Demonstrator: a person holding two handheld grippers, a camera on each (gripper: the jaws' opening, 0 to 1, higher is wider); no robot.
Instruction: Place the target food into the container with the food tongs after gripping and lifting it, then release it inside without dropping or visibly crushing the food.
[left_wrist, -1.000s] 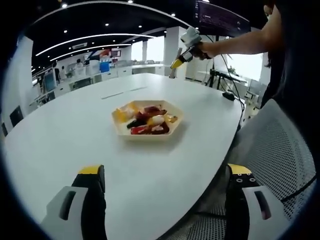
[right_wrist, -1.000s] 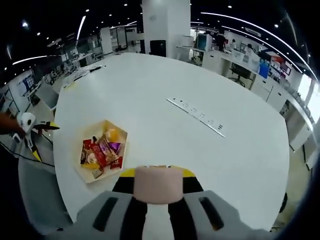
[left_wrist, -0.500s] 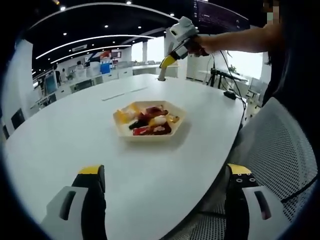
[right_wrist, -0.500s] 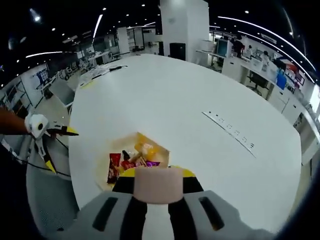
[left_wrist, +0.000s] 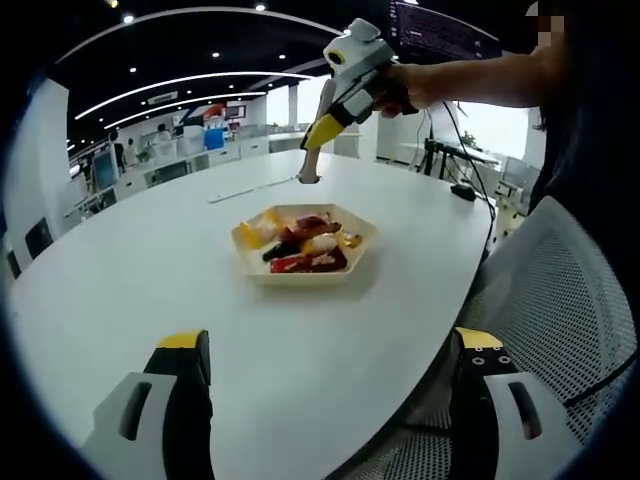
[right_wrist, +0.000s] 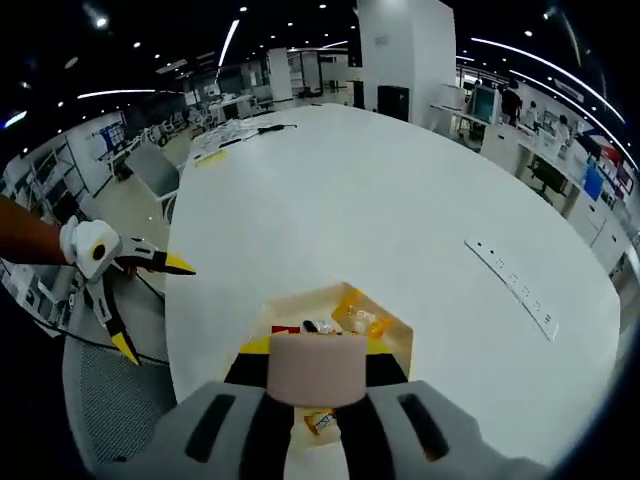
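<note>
A hexagonal pale yellow tray (left_wrist: 252, 262) of wrapped snacks sits on the white table (left_wrist: 120, 280). My left gripper (left_wrist: 332, 340) stands open near the table's edge, its jaws wide apart with nothing between them. My right gripper (left_wrist: 318, 135), held by a hand, hangs above the tray's far side, shut on a pale beige piece (left_wrist: 309, 168). In the right gripper view that beige piece (right_wrist: 313, 365) sits between the shut jaws of the right gripper (right_wrist: 313, 350), directly over the tray (right_wrist: 395, 325). The left gripper (right_wrist: 155, 308) shows at the left, open.
A grey mesh chair (left_wrist: 560, 300) stands close to the table's right edge. A black cable and plug (left_wrist: 462, 190) lie near that edge. A long socket strip (right_wrist: 515, 285) is set into the table beyond the tray. Office desks fill the background.
My right gripper has carried the beige piece in from the table's far side to above the tray. The left gripper has stayed still and open.
</note>
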